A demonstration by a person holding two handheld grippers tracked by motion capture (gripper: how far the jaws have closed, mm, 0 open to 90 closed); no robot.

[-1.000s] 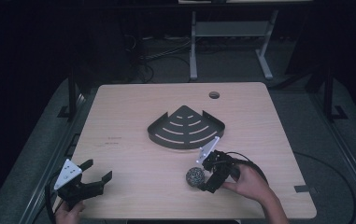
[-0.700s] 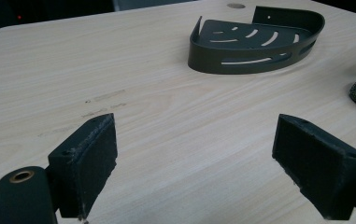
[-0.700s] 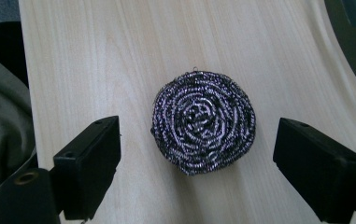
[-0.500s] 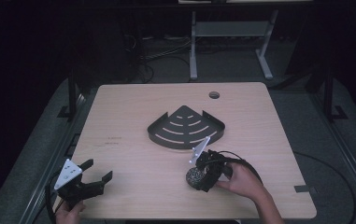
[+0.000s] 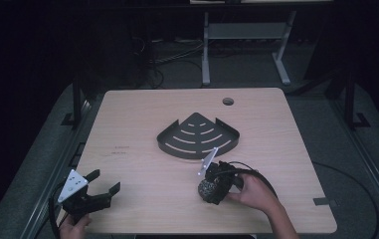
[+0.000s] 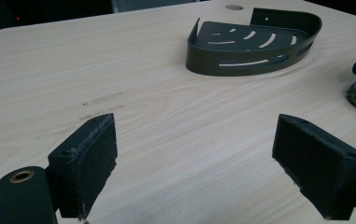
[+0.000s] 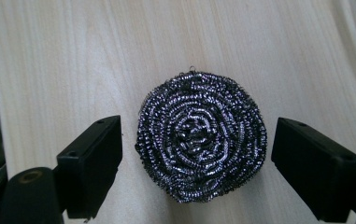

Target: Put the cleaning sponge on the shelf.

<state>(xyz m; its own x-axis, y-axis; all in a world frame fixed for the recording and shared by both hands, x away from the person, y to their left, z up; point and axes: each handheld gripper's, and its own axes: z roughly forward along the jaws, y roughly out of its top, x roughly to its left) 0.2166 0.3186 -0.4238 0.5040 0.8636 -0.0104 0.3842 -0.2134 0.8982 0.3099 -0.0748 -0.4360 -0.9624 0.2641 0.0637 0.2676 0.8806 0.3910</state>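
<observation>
Steel wool, wound into a round dark scourer (image 7: 201, 137), lies flat on the pale wooden table (image 5: 142, 114), near the front edge and a little right of the middle. The right gripper (image 5: 215, 188) stands over it, pointing down, with the scourer between its two jaws. The jaws have just been closing a little, but in the right gripper view a thin strip of table is visible on each side of the scourer, so the pads do not press it yet and nothing is held.

The step in hand looks like the grasp of the scourer, probably to carry it to the black corner shelf (image 5: 197, 137), which sits just beyond it toward the far side. To do it well, I think the gripper should go lower first, until the pads stand beside the thick middle of the coil and not only at its upper rim. The scourer sits a bit nearer to the left pad in that view, so a small shift to centre it would help. Steel wool is springy and gives way, so the closing should go on until the coil is clearly squeezed, otherwise it may slip out during lifting.

The left gripper (image 5: 88, 195) rests at the near left corner, spread wide, with only bare table between its pads (image 6: 89, 158).
</observation>
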